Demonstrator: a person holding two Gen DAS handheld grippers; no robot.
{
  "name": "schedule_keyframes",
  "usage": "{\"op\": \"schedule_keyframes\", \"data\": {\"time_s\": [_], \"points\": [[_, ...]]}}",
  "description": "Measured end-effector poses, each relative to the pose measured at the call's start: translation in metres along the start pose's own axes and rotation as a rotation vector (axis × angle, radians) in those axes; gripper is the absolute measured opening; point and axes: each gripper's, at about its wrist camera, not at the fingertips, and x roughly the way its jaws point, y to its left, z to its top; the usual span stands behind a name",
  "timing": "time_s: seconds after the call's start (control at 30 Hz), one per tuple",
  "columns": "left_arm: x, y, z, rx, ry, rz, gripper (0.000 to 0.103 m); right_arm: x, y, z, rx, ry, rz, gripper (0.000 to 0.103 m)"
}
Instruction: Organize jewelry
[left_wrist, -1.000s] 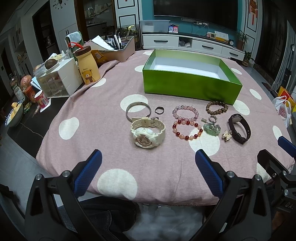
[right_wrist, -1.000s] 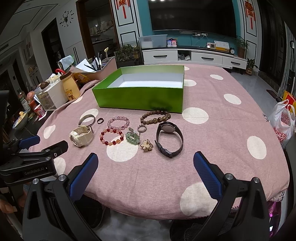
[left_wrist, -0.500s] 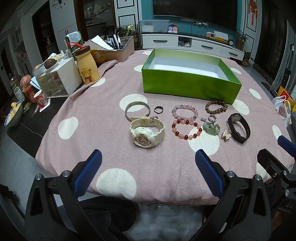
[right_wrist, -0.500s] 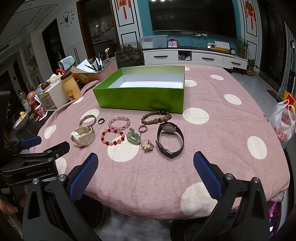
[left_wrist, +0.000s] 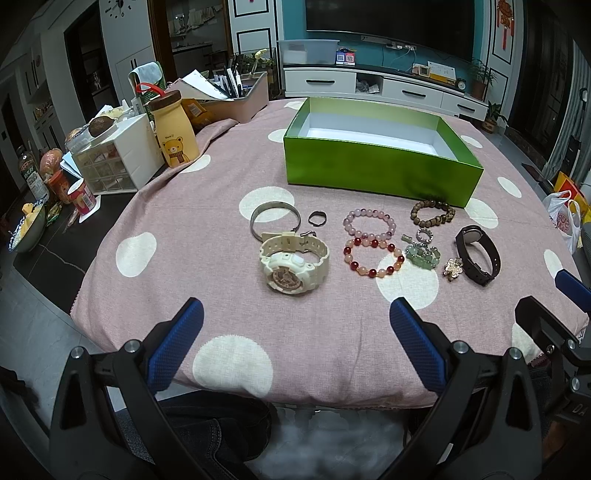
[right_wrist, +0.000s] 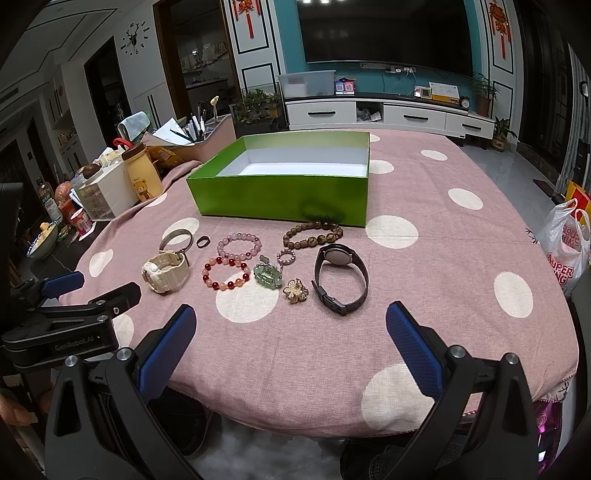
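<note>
Jewelry lies in a row on the pink dotted tablecloth (left_wrist: 207, 229) before an empty green box (left_wrist: 380, 170): a cream watch (left_wrist: 293, 264), a silver bangle (left_wrist: 274, 218), a small dark ring (left_wrist: 317, 218), a pink bead bracelet (left_wrist: 369, 225), a red bead bracelet (left_wrist: 373, 258), a brown bead bracelet (left_wrist: 433, 213), a green pendant (left_wrist: 423, 256), a gold flower brooch (left_wrist: 453, 267) and a black watch (left_wrist: 478, 254). My left gripper (left_wrist: 295, 343) is open and empty at the table's near edge, before the cream watch. My right gripper (right_wrist: 291, 343) is open and empty, before the black watch (right_wrist: 341, 278).
At the left table edge stand a yellow bear bottle (left_wrist: 173, 129), a white drawer organizer (left_wrist: 114, 158) and a tray of pens and papers (left_wrist: 229, 96). A bowl (left_wrist: 26, 230) and cans sit lower left. A plastic bag (right_wrist: 565, 251) hangs at the right.
Both grippers have edged slightly forward and up over the table's near edge; the jewelry has not moved and both stay open.
</note>
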Motion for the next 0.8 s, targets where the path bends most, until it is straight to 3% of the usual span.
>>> {"op": "schedule_keyframes", "data": {"time_s": [0.8], "points": [[0.0, -0.0005, -0.0011, -0.003, 0.002, -0.004, 0.101, 0.0034, -0.0002, -0.0002, 0.001, 0.002, 0.0, 0.102]]}}
